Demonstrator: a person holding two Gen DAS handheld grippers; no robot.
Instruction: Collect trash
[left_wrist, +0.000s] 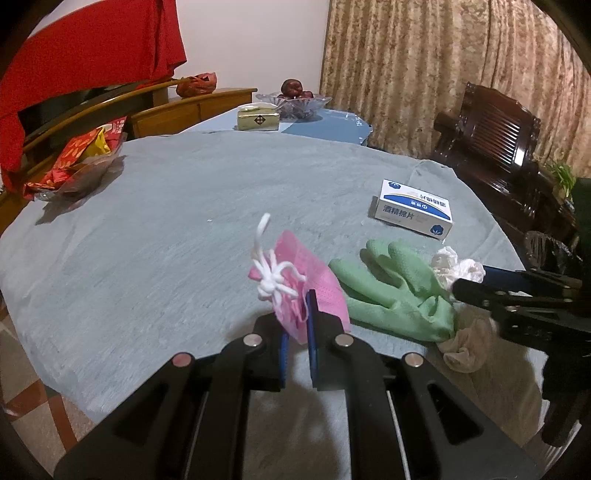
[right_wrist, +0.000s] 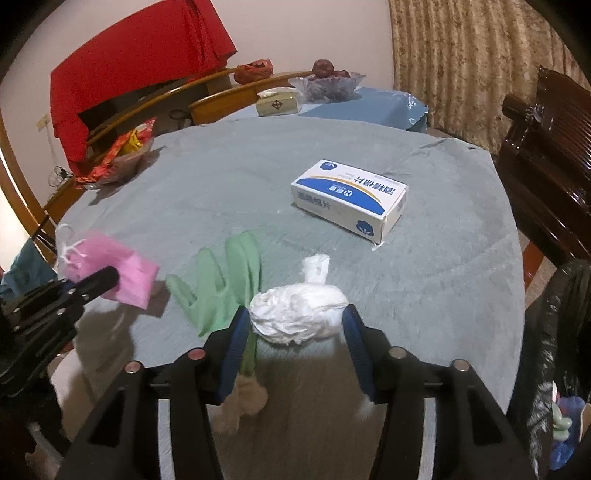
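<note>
Item 1. Left gripper (left_wrist: 295, 317): jaws drawn narrow, clamped on a pink face mask (left_wrist: 301, 291) (folded, its white ear loops knotted in a bunch on top). The mask was held clear of the grey tablecloth (left_wrist: 166, 229), near the table's front edge; the right wrist view showed the same mask (right_wrist: 110, 271) at the left gripper's tip.

Item 2. Right gripper (right_wrist: 295, 325): jaws set wide, one blue pad either side of a crumpled white plastic wad (right_wrist: 299, 314). The wad filled most of the gap; whether the pads actually touched it could not be told.

Item 3. Green rubber glove (right_wrist: 225, 280): lay flat on the cloth between mask and wad, fingers pointing away, its cuff under the right gripper's left finger.

Item 4. Beige crumpled stocking-like piece (left_wrist: 467, 343): on the cloth just beside the glove's cuff.

Item 5. White-and-blue box (right_wrist: 349, 197): on the cloth beyond the wad, well apart from it.

Item 6. Black trash bag (right_wrist: 554, 350): at the table's right edge, open, coloured items inside.

Item 7. Glass fruit bowl (left_wrist: 295, 99): at the far end, beside a tissue box (left_wrist: 257, 118).
</note>
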